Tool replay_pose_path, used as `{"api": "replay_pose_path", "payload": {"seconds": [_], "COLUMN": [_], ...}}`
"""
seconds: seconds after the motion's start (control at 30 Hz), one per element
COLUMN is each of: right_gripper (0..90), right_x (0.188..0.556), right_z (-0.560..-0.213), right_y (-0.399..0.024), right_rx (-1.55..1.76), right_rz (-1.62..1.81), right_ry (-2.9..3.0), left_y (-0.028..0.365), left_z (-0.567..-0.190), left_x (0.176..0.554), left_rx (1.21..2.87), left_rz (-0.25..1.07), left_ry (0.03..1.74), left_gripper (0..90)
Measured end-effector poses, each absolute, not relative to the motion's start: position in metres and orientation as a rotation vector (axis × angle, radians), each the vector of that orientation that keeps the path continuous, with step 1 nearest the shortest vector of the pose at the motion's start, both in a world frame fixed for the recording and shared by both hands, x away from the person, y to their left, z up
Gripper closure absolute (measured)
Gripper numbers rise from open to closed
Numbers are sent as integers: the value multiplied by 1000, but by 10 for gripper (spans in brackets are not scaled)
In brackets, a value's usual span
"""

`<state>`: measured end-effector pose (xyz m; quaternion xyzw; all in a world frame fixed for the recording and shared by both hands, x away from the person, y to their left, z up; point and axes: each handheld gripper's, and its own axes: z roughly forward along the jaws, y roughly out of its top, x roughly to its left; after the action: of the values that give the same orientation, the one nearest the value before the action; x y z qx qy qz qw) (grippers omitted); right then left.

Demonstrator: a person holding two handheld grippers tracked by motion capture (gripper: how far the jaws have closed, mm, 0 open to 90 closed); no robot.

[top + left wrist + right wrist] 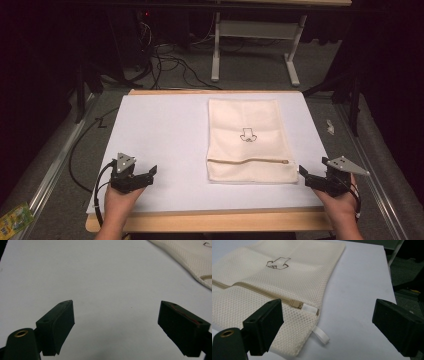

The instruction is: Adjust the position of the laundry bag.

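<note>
Fingers point(58, 327) of left gripper point(134, 176) spread wide, nothing between them, bare white desk point(165, 130) beneath. Fingers point(263, 326) of right gripper point(320, 179) likewise parted wide and empty, aimed at the near right corner of the mesh laundry bag point(247, 137). Lay flat and unfolded on the right half of the desk, that bag, cream in colour, small dark outline logo point(247, 134) at mid-panel, zipper point(247, 161) running across near the lower edge. Seen from the right gripper view: zipper pull point(298, 305) tucked at the right end under a white tab point(310, 308), and a small white hanging loop point(320, 335) poking off the corner just below. Right gripper close beside that corner, not touching; left gripper well apart from the cloth, off to the left.

Likely step in hand: approach with both grippers, either to take hold of the pull or to pinch the 2 near corners. Done well by lowering the right fingers flat and level onto 1 layer of mesh at the corner, avoiding the slippery loop unless meant as the handle. Best brought across first, the left gripper, to pin the fabric near the zipper, so cloth would not bunch or drag over the smooth sheet. Slow closing advised; thin mesh judged prone to slipping from a shallow bite.
</note>
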<state>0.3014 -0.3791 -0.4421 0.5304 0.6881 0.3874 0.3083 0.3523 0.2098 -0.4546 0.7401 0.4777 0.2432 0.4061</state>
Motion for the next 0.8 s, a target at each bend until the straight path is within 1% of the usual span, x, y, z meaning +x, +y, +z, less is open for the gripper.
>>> {"api": "replay_pose_path", "payload": {"seconds": [0.27,0.5,0.6,0.8], "right_gripper": [89,59,55,55], "right_x": [300,301,302,304], "right_z": [-442,-443,-444,-447], "right_y": [-384,-382,-380,-379], "right_rx": [1409,1403,1388,1396], "right_rz": [1031,1035,1032,1017], "right_ry": [1806,1821,1829,1845], "left_y": [207,200,193,169], "left_z": [-451,-449,-448,-451], "left_x": [352,350,350,360], "left_rx": [1845,1858,1887,1925], "left_rz": [579,557,565,497], "left_ry": [1187,1155,1113,1103], "left_gripper": [145,145,146,158]}}
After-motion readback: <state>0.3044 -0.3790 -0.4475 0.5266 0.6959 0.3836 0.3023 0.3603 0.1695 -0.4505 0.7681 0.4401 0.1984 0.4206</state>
